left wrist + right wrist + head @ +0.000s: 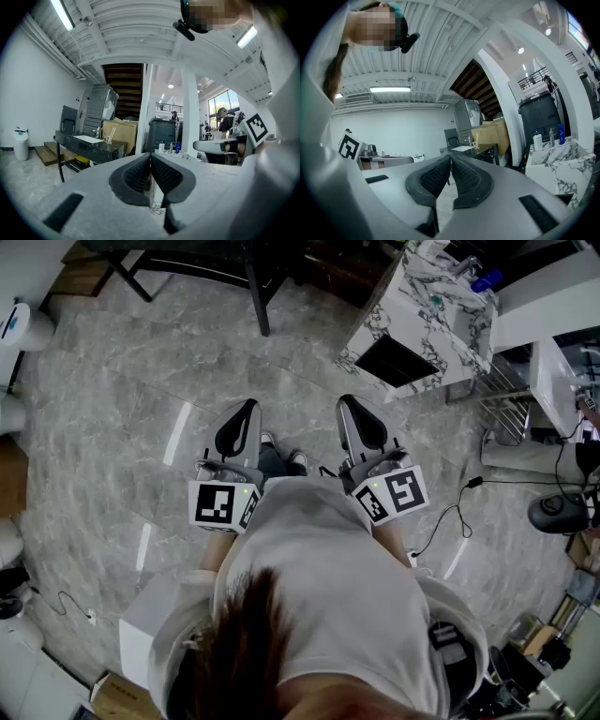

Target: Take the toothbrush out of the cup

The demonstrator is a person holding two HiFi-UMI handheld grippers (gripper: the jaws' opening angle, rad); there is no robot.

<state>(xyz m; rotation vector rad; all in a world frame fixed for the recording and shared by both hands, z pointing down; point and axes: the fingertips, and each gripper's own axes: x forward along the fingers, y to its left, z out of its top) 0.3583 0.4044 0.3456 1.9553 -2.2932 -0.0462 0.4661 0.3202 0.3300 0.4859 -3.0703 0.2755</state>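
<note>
I cannot pick out a toothbrush or its cup for certain. A small cup with thin sticks [109, 137] stands far off on a dark table [89, 143]; the same cup [474, 139] shows in the right gripper view. Bottles [161, 146] stand on a white marble counter [427, 329] ahead to the right. My left gripper [246, 409] and right gripper [349, 401] are held level, side by side, close in front of the person's body over the floor. The left gripper's [150, 157] jaws meet with nothing between them, and the right gripper's [451, 159] jaws do too.
Grey marble floor [141, 381] lies ahead. The dark table's legs [258, 296] stand at the far middle. A dark bin [161, 133] sits behind the counter. Cables [450, 521] and equipment lie on the right, white cylinders [19, 329] on the left.
</note>
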